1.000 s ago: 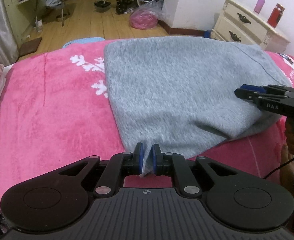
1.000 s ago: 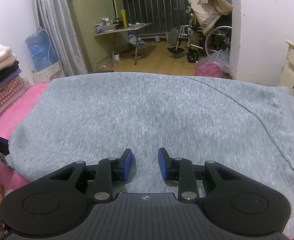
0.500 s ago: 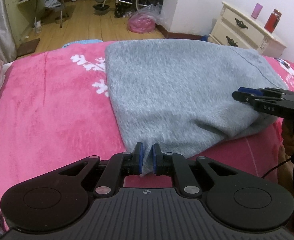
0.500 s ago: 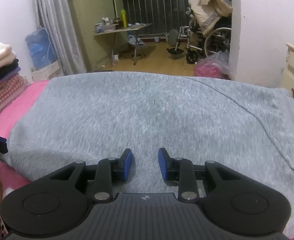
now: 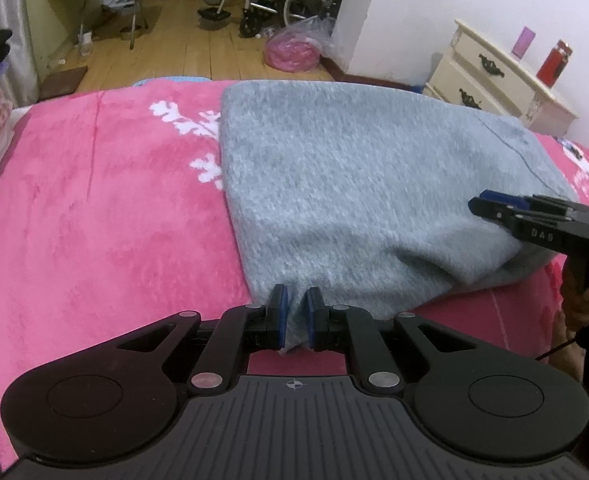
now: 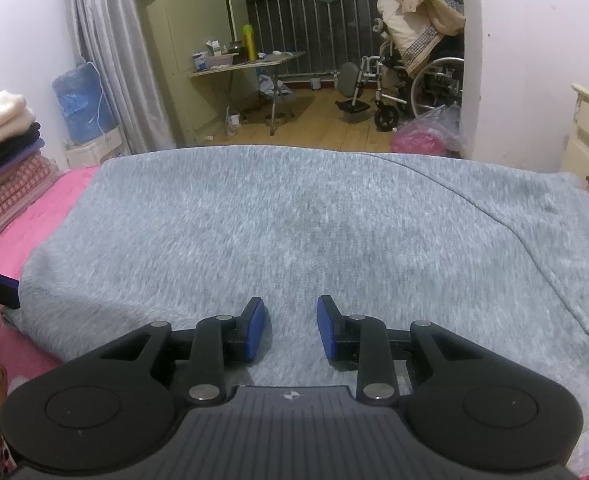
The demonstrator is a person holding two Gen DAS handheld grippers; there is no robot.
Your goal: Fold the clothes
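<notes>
Grey fleece garment (image 5: pixel 366 200) flat on pink bed cover (image 5: pixel 94 220). Left gripper (image 5: pixel 293 320) jaws pinched on near corner; right gripper (image 6: pixel 290 330) jaws apart, empty, over cloth. Risk: single-corner pull drags garment askew, fleece slips free. Versus earlier frames: little changed; near edge bunched slightly more.

The near corner of the grey garment (image 5: pixel 354 208) is hidden where it is pinched between the pads of the left gripper (image 5: pixel 293 322). In the left wrist view the right gripper (image 5: pixel 534 220) is cut off by the right edge, so its jaws cannot be judged there (only its side is shown). The hand (image 5: pixel 582 300) holding it is mostly cropped. The folded stack (image 6: pixel 2 152) is cut by the right wrist view's left edge.
</notes>
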